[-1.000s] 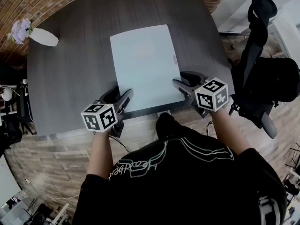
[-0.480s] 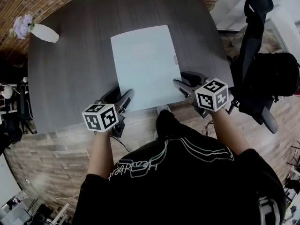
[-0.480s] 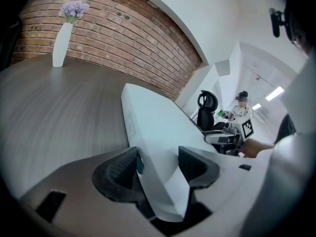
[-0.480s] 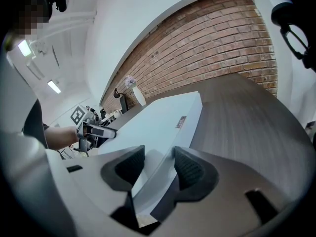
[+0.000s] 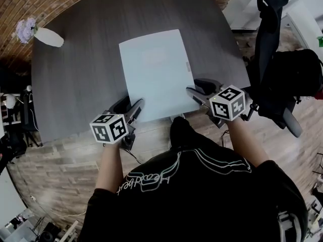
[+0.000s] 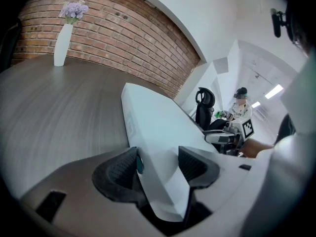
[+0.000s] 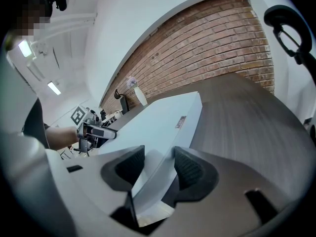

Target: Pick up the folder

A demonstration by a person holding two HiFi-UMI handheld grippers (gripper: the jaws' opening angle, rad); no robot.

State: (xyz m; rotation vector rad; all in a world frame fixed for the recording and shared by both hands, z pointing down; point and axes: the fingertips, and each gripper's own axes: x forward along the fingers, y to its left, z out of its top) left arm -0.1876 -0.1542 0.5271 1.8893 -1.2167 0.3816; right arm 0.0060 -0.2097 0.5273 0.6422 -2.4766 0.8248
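Head view: left claw and right claw each clamped on a near corner of the folder, flat over the surface, near edge at the rim. Grasp looks done; next, raise both evenly. Underside hidden; can't tell if it's airborne.

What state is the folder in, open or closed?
Closed. The folder shows as one flat pale cover, with no inside pages or second flap spread beside it on the table.
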